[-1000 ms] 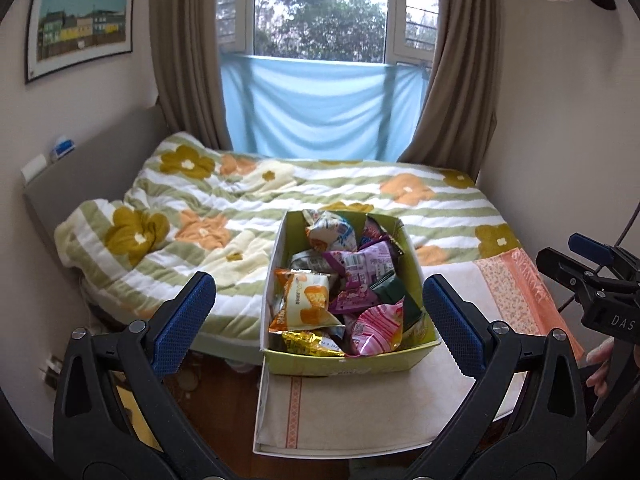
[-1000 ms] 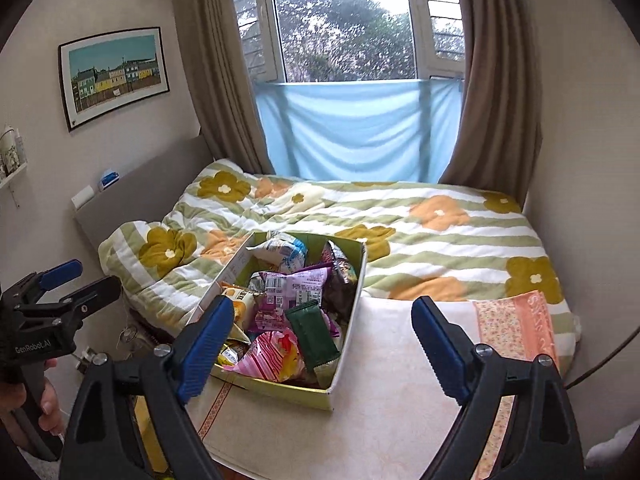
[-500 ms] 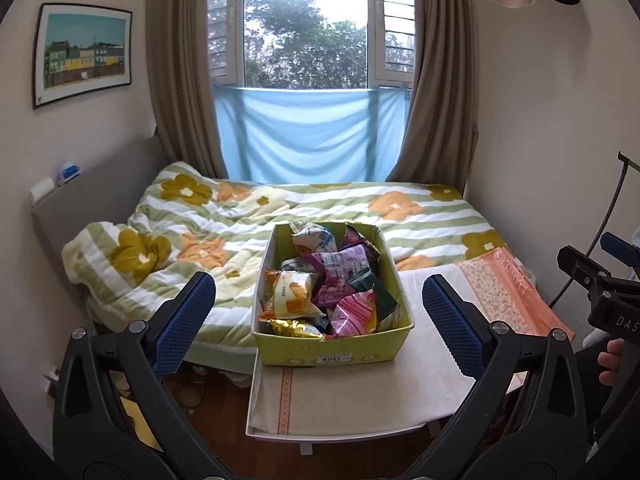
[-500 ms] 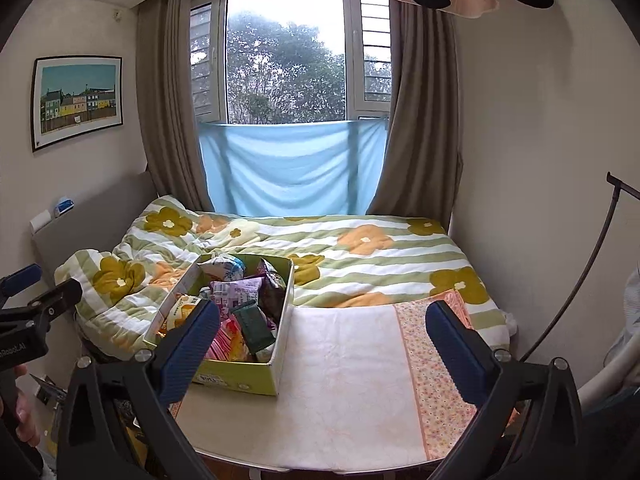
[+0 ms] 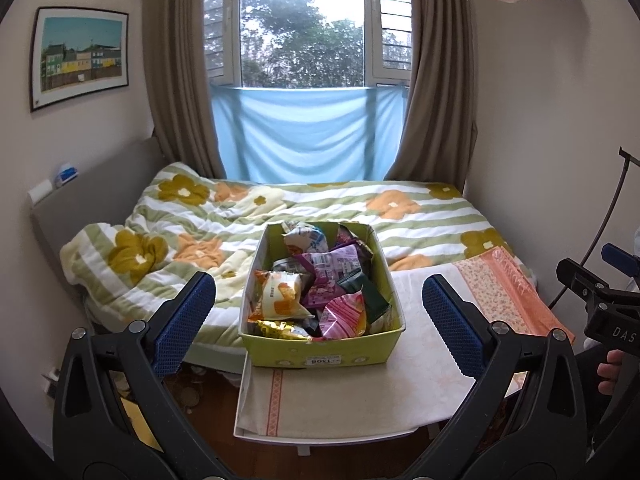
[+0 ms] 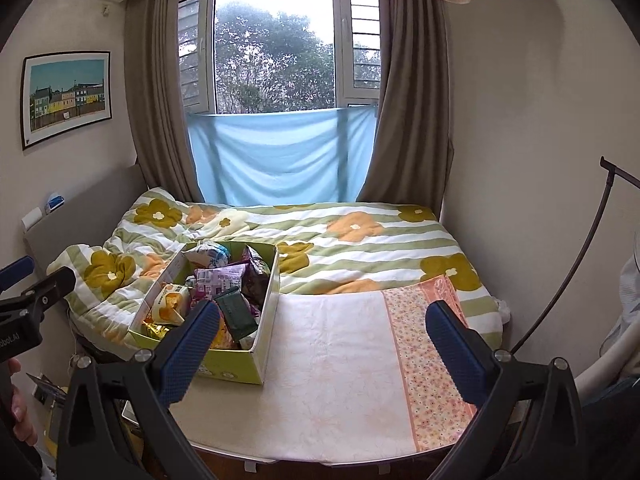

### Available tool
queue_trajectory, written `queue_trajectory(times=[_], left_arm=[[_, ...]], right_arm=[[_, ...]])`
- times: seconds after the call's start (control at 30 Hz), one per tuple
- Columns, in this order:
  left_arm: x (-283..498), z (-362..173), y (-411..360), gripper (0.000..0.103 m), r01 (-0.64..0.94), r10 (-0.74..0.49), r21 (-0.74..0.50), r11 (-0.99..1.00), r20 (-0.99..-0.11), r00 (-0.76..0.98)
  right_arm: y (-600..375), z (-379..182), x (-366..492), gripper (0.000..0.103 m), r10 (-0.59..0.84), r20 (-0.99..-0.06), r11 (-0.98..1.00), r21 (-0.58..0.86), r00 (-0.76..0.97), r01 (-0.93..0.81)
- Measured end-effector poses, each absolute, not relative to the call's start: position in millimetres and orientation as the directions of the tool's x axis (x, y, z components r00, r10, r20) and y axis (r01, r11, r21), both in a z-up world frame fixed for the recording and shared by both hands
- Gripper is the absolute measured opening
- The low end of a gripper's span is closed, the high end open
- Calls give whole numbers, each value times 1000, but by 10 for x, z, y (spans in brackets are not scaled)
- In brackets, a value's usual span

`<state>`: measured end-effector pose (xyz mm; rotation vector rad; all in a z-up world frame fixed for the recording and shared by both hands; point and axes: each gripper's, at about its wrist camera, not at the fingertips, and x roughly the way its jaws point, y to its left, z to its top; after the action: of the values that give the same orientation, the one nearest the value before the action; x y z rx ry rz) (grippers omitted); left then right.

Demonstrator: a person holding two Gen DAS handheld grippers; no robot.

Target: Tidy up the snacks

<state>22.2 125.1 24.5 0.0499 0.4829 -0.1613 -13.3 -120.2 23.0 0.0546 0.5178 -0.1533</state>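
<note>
Both grippers, left [image 5: 318, 312] and right [image 6: 322, 334], have drawn back, jaws apart and empty; snacks [image 5: 320, 292] remain ahead in the box [image 5: 320, 354], already gathered.

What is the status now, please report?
Left gripper open, empty. Right gripper open, empty. Snack packets all in green box on table. Nothing blocking.

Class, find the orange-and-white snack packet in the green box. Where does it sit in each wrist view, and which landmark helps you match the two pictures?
Left wrist view: the orange-and-white snack packet lies low and centre-left, against the left wall of the green box.
Right wrist view: the packet sits lower left, just above the left blue fingertip.
Shared landmark: the blue cloth hanging under the window.
</note>
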Motion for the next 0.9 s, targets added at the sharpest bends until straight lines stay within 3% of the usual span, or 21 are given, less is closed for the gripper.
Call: queue_trajectory(times=[0.9], left_arm=[[197, 254, 1115, 103, 194, -164, 17, 981, -465, 870]], right_arm=[[-1275, 271, -210, 102, -155, -504, 982, 14, 850, 188]])
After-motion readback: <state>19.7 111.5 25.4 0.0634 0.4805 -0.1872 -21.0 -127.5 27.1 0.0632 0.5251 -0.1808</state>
